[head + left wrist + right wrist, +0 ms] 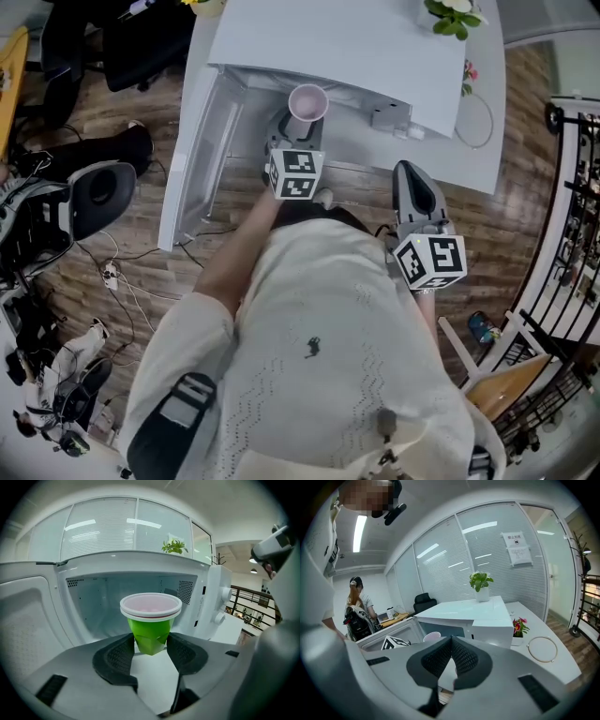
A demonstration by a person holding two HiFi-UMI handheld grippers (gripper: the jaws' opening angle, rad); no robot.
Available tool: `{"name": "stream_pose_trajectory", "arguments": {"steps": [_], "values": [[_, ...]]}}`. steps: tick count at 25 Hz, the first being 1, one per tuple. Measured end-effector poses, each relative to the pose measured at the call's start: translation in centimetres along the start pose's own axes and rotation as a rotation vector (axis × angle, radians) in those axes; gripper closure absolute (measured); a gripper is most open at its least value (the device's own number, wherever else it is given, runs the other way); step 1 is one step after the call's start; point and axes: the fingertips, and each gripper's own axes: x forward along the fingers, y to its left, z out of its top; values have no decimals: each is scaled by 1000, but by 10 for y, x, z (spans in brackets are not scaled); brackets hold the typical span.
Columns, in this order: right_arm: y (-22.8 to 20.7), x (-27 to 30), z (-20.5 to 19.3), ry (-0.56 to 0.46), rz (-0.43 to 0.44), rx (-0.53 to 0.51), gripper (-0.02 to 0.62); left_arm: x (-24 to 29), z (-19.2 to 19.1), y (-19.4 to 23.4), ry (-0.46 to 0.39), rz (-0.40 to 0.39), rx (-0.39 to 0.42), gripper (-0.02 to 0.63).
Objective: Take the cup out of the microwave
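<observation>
While the white box-shaped microwave (356, 47) stands with its door open, the green plastic cup with the pale rim (150, 620) is at the mouth of the cavity, clamped low on its body by your left gripper (150, 648). I judge it is nearly out, and you have only to bring it clear. Your right gripper (451, 653) is closed on nothing.
</observation>
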Motion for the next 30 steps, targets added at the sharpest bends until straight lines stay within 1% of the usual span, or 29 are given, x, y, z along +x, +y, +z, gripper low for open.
{"name": "stream_pose_trajectory", "arguments": {"steps": [4, 10, 15, 17, 21, 30], "values": [[4, -12, -6, 5, 19, -4, 586, -21, -7, -6, 5, 18, 8, 368], [6, -35, -16, 5, 46, -16, 586, -60, -10, -19, -12, 45, 12, 368], [10, -50, -27, 10, 73, -29, 586, -93, -13, -30, -33, 67, -7, 368], [11, -57, -34, 15, 83, -35, 586, -104, -18, -36, -27, 70, 5, 368], [15, -71, -46, 26, 97, -48, 586, -125, -26, -51, -21, 58, 28, 368], [17, -95, -61, 20, 105, -35, 586, -173, -33, -79, -4, 10, -3, 368]]}}
